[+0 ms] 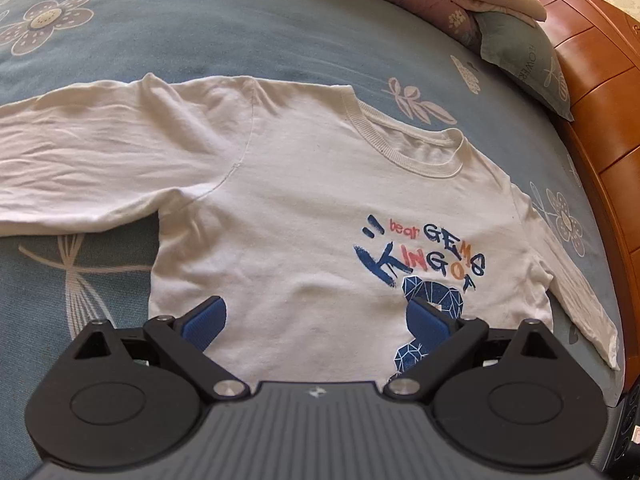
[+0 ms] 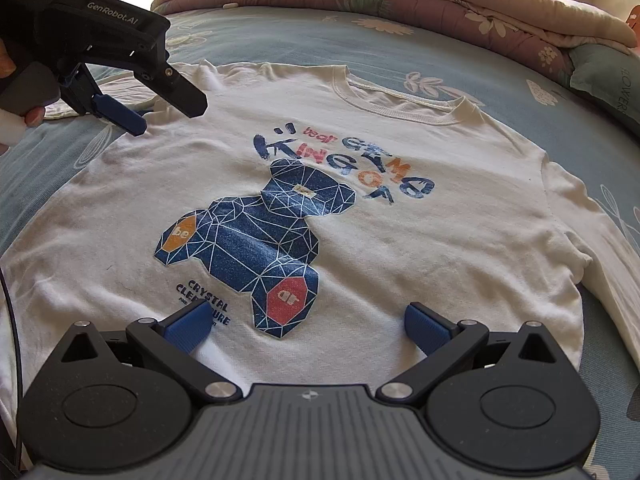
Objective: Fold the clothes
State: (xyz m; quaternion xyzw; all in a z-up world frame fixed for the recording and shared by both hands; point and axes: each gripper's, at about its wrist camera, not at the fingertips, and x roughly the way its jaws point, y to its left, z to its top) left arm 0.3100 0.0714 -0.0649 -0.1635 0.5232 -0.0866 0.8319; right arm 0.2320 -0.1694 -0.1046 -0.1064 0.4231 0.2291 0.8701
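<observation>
On the bed (image 2: 280, 36), a white long-sleeved shirt (image 2: 400, 240) lies flat, print side up, sleeves spread to either side. Near its hem, the right tool (image 2: 308, 328) hovers with fingers wide apart, gripping nothing. Over the left shoulder, the left tool (image 1: 316, 320) is likewise wide and empty.

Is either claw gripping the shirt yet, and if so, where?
No. The left claw and right claw are both open above the white shirt, which lies spread flat on the bed. Nothing is held.
</observation>
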